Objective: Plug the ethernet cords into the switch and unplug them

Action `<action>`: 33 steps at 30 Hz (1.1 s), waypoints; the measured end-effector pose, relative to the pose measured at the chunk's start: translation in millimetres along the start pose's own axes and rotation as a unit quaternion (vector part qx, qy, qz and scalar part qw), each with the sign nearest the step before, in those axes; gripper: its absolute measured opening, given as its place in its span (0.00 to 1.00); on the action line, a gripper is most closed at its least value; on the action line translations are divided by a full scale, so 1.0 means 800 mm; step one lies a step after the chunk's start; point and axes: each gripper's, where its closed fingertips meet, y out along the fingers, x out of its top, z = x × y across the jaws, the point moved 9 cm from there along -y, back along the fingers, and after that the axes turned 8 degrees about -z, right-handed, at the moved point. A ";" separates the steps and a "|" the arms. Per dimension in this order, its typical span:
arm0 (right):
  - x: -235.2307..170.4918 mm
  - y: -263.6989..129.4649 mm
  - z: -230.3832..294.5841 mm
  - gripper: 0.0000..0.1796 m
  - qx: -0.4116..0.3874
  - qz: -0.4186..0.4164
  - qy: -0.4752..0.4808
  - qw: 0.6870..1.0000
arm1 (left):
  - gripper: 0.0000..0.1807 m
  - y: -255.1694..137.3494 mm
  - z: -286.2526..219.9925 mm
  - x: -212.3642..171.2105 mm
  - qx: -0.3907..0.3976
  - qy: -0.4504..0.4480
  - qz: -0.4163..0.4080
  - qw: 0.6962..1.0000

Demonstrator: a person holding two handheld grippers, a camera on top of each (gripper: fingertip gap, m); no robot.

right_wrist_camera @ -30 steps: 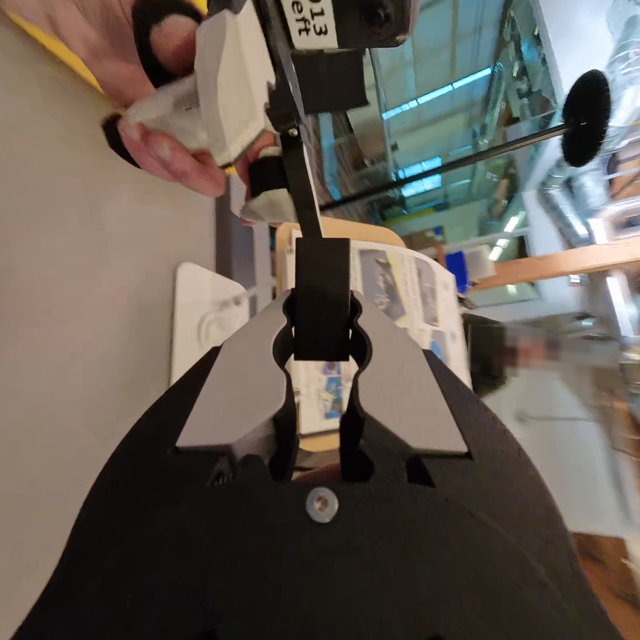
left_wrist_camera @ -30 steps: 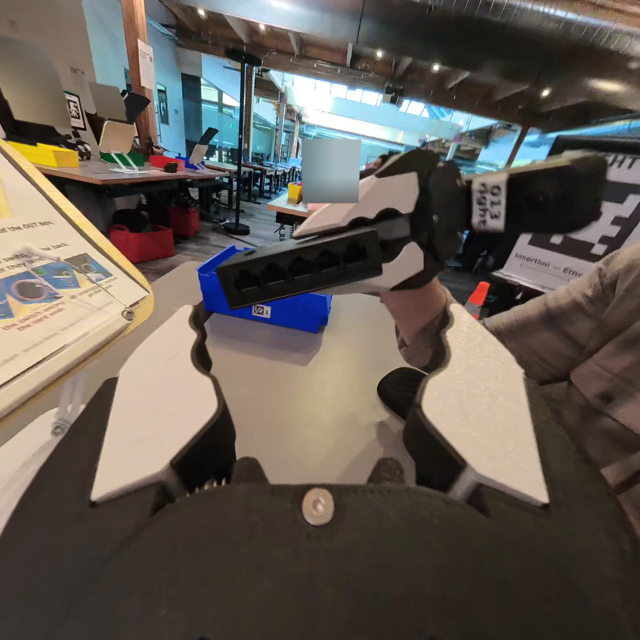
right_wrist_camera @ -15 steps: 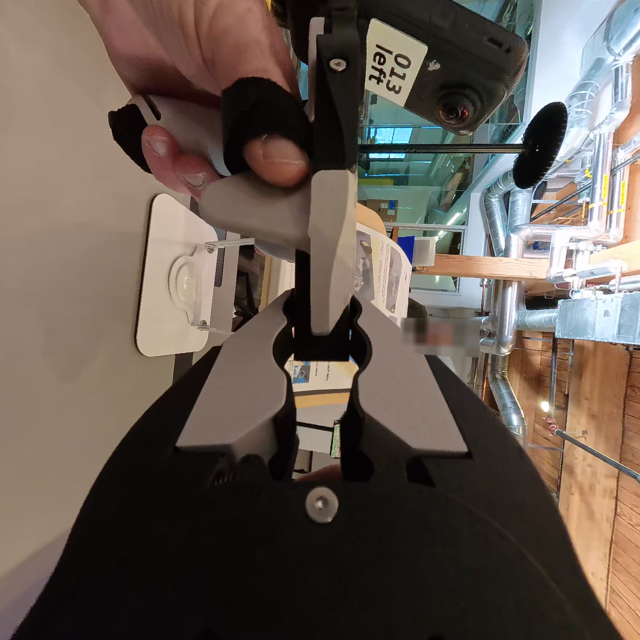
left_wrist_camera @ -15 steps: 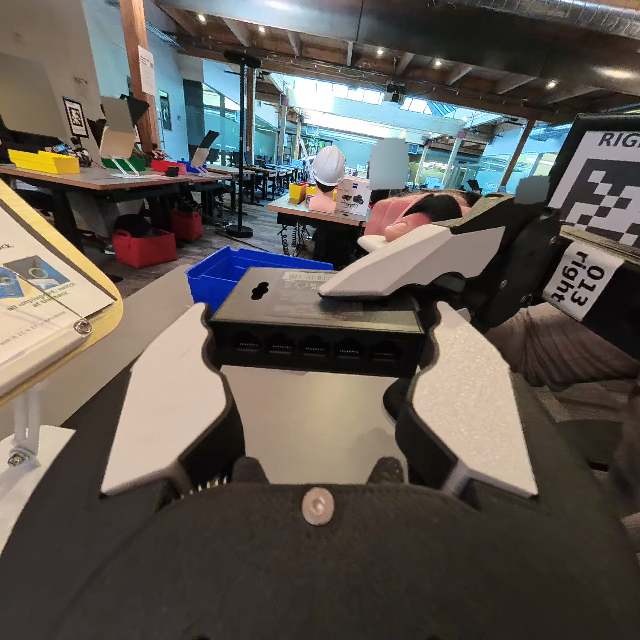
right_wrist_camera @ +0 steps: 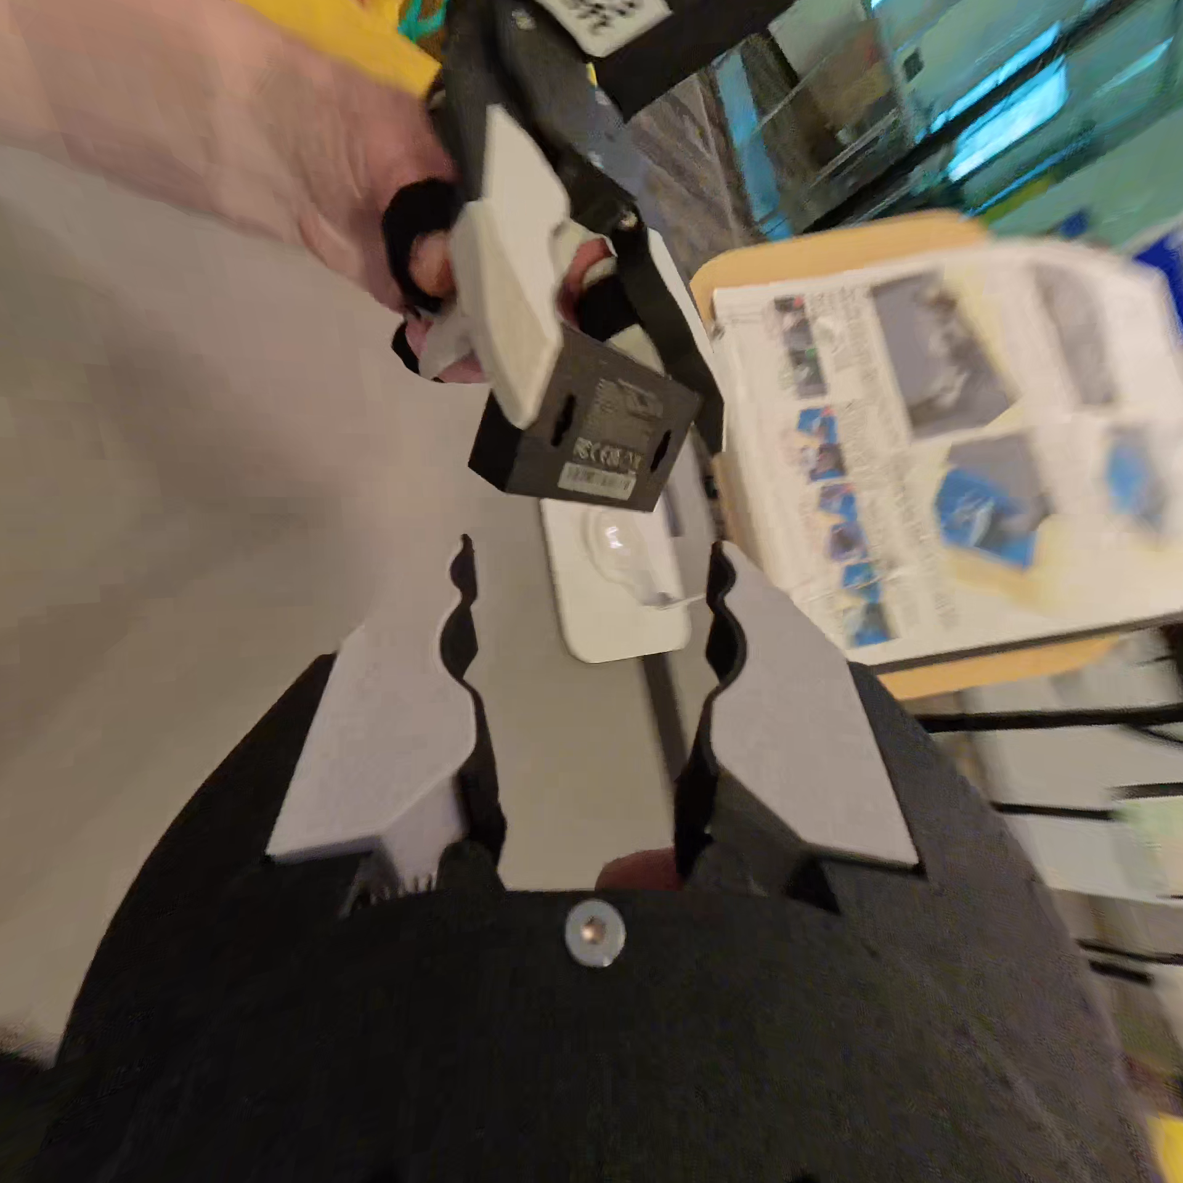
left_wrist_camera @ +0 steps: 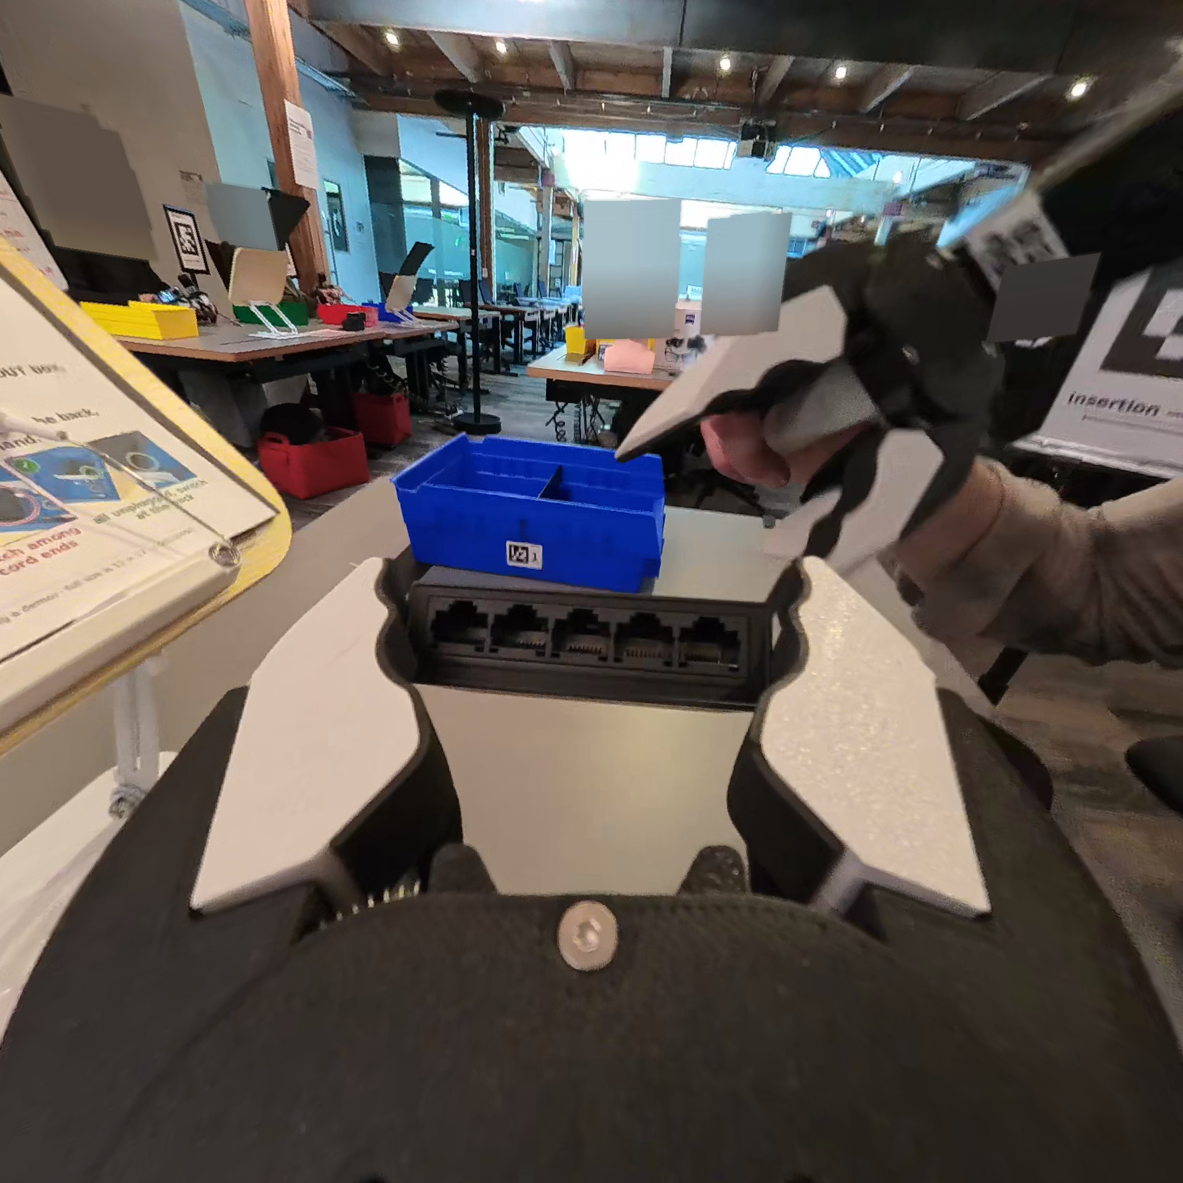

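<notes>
I have the black switch [left_wrist_camera: 586, 634] clamped end to end between the tips of my left gripper [left_wrist_camera: 587, 630], held up off the bench [left_wrist_camera: 582, 781] with its row of five ports facing straight back at my left camera; every port I can see is bare. From the right wrist view the same switch [right_wrist_camera: 592, 442] hangs in the air with its labelled underside turned toward me, one white finger [right_wrist_camera: 518, 333] of the left gripper lying across it. My right gripper [right_wrist_camera: 592, 563] sits short of it, its two fingers spread wide with nothing between them; in the left wrist view it is a blurred shape up at the right [left_wrist_camera: 800, 410], a hand [left_wrist_camera: 742, 448] wrapped round its grip. Just beyond the switch a blue bin [left_wrist_camera: 531, 518] stands near the bench's far edge, its divided inside showing no contents. At the bench's left edge an instruction sheet on a yellow-rimmed board [left_wrist_camera: 96, 512] leans on its white base [right_wrist_camera: 614, 576].
</notes>
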 end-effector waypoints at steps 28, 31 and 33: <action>-0.116 0.078 0.024 0.20 0.307 -0.297 0.662 0.616 | 0.59 0.015 -0.029 -0.043 -0.067 0.140 0.065 0.986; -0.128 0.082 0.028 0.20 0.298 -0.249 0.678 0.625 | 0.59 0.015 -0.021 -0.062 -0.059 0.149 0.116 0.980; -0.140 0.086 0.032 0.19 0.286 -0.213 0.690 0.631 | 0.59 0.016 -0.014 -0.079 -0.051 0.148 0.156 0.975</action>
